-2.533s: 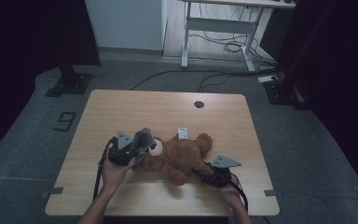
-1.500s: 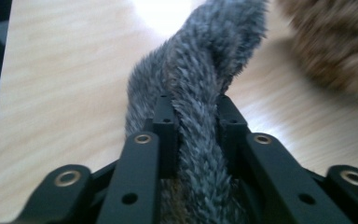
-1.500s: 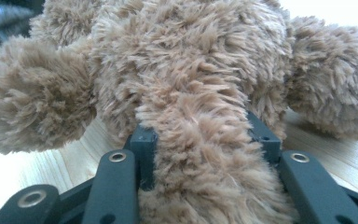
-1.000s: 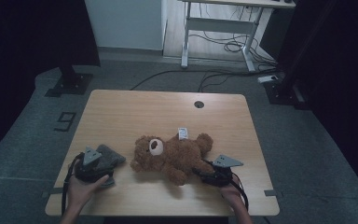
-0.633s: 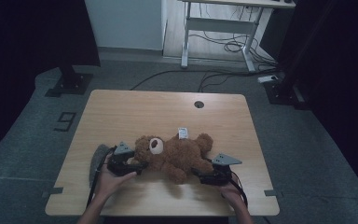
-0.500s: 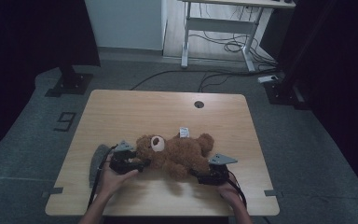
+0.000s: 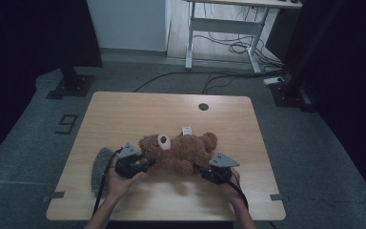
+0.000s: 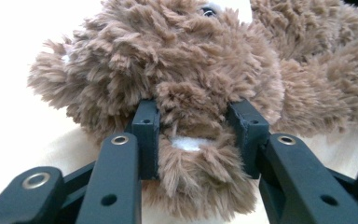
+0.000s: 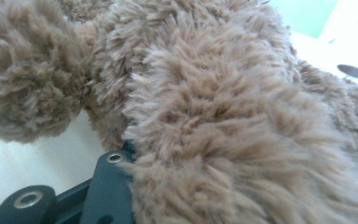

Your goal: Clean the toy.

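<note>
A brown teddy bear (image 7: 178,150) lies across the near middle of the wooden table (image 7: 138,114). At the bear's left side, my left gripper (image 7: 145,164) has just been closing. In the left gripper view its jaws (image 8: 196,130) press on both sides of a furry limb of the bear (image 8: 191,70) that has a white patch. My right gripper (image 7: 204,171) is at the bear's lower right and has also just been closing. In the right gripper view, fur of the bear (image 9: 214,116) bulges over the jaws, and one finger (image 9: 112,182) shows, pressed against it.
A grey piece of cloth (image 7: 100,167) lies on the table left of my left hand. A white tag (image 7: 187,130) sticks out behind the bear, and a round cable hole (image 7: 203,106) is farther back. A white desk frame (image 7: 224,28) and cables stand beyond the table.
The left gripper went from the bear's head out to the table's left, where the grey cloth now lies, then came back right and closed on the bear's limb. The right gripper stayed put.
</note>
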A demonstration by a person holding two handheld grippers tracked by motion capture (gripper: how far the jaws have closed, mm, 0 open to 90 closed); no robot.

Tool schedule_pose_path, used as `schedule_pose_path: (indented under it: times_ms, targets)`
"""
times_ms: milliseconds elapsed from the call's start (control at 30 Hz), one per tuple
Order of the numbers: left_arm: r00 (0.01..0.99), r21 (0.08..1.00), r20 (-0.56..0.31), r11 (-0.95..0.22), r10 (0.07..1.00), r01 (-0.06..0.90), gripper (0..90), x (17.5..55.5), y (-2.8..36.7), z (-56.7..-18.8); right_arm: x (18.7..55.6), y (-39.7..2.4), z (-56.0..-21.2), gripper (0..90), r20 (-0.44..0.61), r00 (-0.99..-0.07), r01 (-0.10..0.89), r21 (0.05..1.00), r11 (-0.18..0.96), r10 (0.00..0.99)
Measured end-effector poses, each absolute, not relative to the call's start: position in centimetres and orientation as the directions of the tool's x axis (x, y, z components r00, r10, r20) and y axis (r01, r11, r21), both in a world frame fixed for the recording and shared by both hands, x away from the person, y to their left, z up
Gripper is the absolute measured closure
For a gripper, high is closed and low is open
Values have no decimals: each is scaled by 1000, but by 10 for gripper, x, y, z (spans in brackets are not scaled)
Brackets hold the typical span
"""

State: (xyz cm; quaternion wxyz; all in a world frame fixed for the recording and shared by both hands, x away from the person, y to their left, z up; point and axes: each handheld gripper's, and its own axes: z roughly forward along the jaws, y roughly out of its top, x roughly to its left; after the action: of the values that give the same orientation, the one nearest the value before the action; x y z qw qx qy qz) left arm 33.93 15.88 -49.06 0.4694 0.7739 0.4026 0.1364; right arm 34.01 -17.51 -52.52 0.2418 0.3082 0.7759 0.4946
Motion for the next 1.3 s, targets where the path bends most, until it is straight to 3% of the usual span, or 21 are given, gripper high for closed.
schedule_pose_path:
  times_ms: [333, 600, 733, 1167, 1300]
  targets:
    - [612, 812, -180, -235, 770, 535, 577, 365, 156, -501, 370, -180, -530, 529, -61, -676, 258, 913, 314, 734]
    - [601, 813, -177, -228, 779, 536, 418, 358, 167, -496, 361, -185, -528, 259, -20, -636, 303, 913, 273, 771]
    - [605, 829, -130, -249, 785, 501, 355, 343, 172, -484, 346, -197, -524, 224, 12, -624, 288, 933, 216, 781]
    - [578, 833, -141, -220, 804, 509, 337, 293, 201, -485, 304, -240, -534, 203, 110, -615, 335, 933, 132, 781]
    - [586, 823, -108, -259, 803, 506, 335, 285, 210, -487, 303, -249, -542, 225, 139, -598, 374, 920, 121, 790]
